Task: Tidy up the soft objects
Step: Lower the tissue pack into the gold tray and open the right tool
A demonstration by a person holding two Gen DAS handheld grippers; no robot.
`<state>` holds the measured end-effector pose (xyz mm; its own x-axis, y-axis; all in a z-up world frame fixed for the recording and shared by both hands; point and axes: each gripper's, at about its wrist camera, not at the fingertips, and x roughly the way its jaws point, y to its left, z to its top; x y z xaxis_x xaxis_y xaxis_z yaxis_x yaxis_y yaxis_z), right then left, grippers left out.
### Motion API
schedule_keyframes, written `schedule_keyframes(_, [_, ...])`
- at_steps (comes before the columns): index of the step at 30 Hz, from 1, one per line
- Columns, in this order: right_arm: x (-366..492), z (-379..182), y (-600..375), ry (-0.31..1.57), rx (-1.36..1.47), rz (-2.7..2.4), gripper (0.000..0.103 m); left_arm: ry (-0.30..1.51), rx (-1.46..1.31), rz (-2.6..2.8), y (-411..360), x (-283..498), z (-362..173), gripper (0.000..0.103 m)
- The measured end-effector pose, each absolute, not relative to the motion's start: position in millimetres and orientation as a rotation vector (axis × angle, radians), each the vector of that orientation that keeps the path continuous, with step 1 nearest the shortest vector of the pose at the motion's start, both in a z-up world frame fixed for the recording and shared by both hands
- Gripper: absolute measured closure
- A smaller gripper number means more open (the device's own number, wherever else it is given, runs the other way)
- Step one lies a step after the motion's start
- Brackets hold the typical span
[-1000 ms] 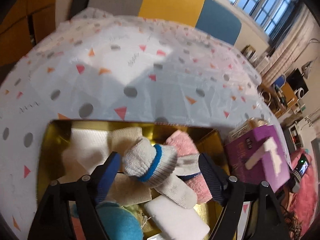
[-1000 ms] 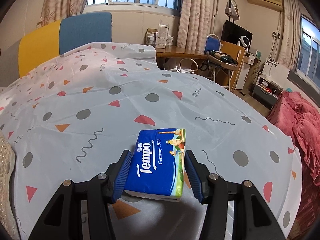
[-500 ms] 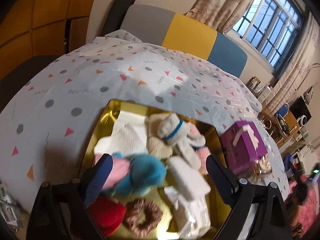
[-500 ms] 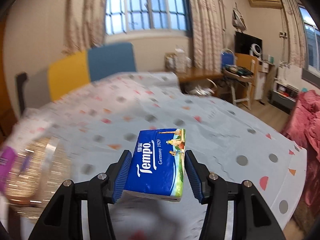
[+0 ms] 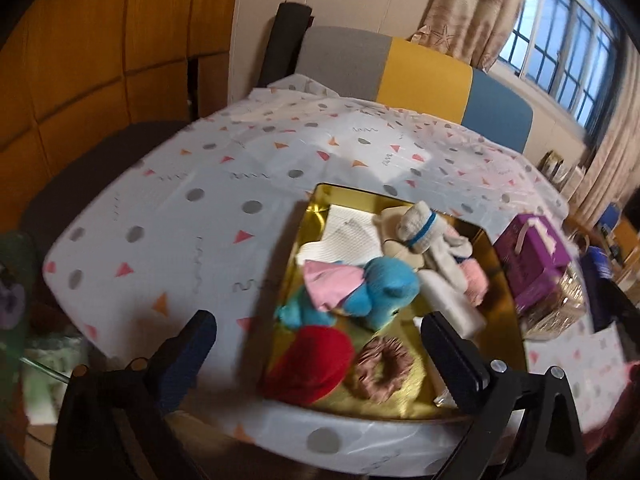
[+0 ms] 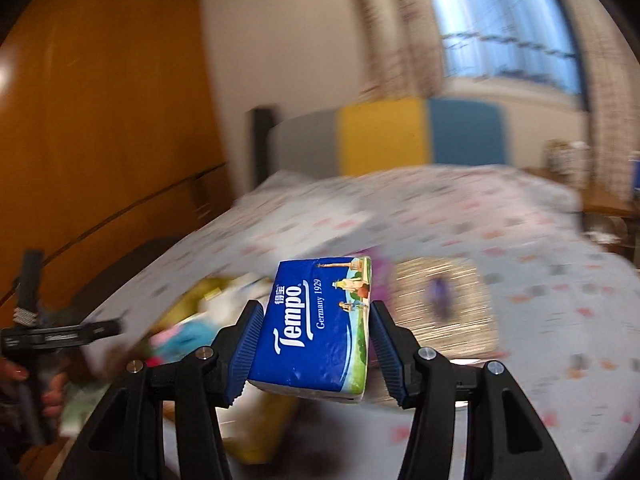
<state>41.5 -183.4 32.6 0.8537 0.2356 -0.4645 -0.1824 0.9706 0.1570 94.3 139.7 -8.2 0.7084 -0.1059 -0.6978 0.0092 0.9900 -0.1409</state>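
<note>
Right gripper (image 6: 316,344): both blue pads pressed flat on the long sides of the blue tissue pack (image 6: 318,326); the pack is held off the counter, its long axis running away from the camera along the fingers, far end tilted slightly up. Grip looks square, no visible sag.

Left gripper (image 5: 320,344): jaws opening, spread wide, nothing between them (only the near rim of the tray shows through the gap). It hangs over the counter's near edge, angled down.

Gold tray (image 5: 304,216): sits toward the counter's near edge. Already loaded: blue plush (image 5: 380,292), red soft item (image 5: 310,360), brown scrunchie (image 5: 382,368), white-and-blue sock (image 5: 420,228), folded white cloths. Purple box (image 5: 532,260) stands on a woven basket just beyond the tray's right rim.

Key relation: in the right wrist view the tray (blurred, its colourful contents just readable) lies below and to the left of the held pack, with the left gripper further left at the frame edge. The right hand is the one carrying, so my reading is that the pack must travel leftward and down to reach the tray. Free room appears only along the tray's near-right corner; the pack's long axis would probably best lie along that rim.
</note>
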Motion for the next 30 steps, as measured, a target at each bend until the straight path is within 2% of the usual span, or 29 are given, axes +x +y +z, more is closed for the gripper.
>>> schedule_keyframes(6, [82.4, -13.4, -90.3, 0.700, 0.069, 0.364, 0.048, 0.764, -0.077, 0.014, 143.2, 75.5, -9.4, 0.000])
schedule_keyframes(13, [111.0, -59.6, -46.6, 0.819, 0.058, 0.350, 0.047, 0.773, -0.061, 0.103, 149.0, 67.0, -14.8, 0.000])
schedule_keyframes(14, [114.7, -65.9, -42.9, 0.844, 0.047, 0.347, 0.045, 0.775, -0.063, 0.105, 149.1, 66.6, -15.9, 0.000])
schedule_keyframes(16, [116.5, -72.1, -41.7, 0.864, 0.043, 0.380, 0.031, 0.783, -0.067, 0.108, 149.2, 66.4, -20.5, 0.000])
schedule_keyframes(19, [103.9, -64.9, -49.0, 0.823, 0.059, 0.408, 0.020, 0.832, -0.082, 0.111, 147.8, 67.8, -29.6, 0.000])
schedule_keyframes(23, [82.2, -45.7, -62.5, 0.775, 0.089, 0.334, 0.020, 0.831, -0.086, 0.143, 144.1, 61.1, -28.8, 0.000])
schedule_keyframes(30, [47.9, -23.6, -66.2, 0.813, 0.004, 0.088, 0.020, 0.828, -0.069, 0.166, 140.2, 44.2, -14.0, 0.000])
